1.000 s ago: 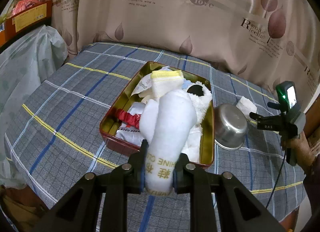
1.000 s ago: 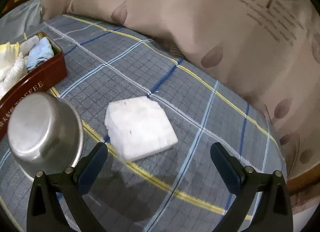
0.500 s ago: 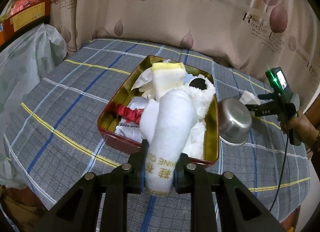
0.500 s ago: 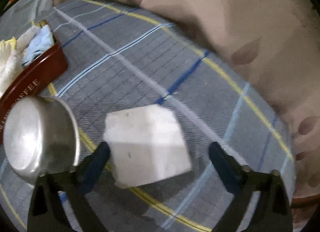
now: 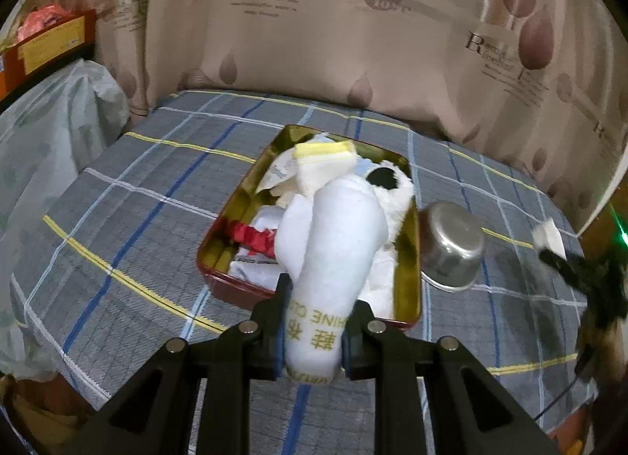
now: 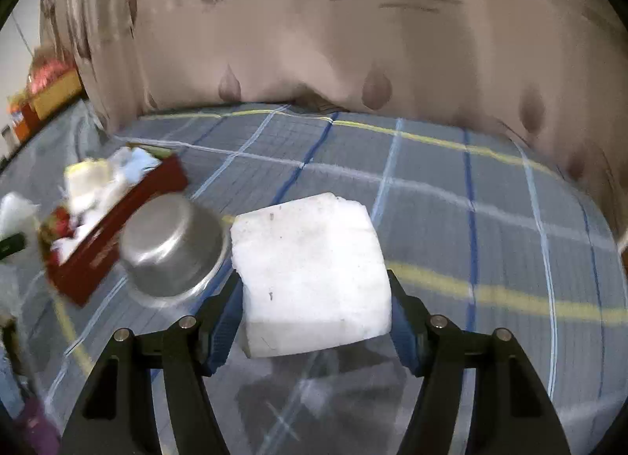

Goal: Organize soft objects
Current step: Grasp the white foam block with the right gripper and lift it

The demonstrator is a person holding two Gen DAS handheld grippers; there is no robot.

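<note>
Closing on a white folded pad point(image 6: 312, 270), the right tongs point(image 6: 314, 290) pinch it; left tongs point(image 5: 312, 331) clamp a white slipper point(image 5: 333, 258) above the tin point(image 5: 408, 258).

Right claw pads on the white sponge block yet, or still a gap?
Touching, it appears. In the right wrist view both blue pads sit flush against the sides of the white sponge block, with no gap visible; the right claw is closing on it.

Left of the right gripper's fingers point(image 6: 219, 321) the steel bowl point(image 6: 172, 249) stands close, touching the red tin point(image 6: 98, 243). To their right and ahead, bare checked cloth point(image 6: 490, 227) reaches the curtain point(image 6: 353, 31).
</note>
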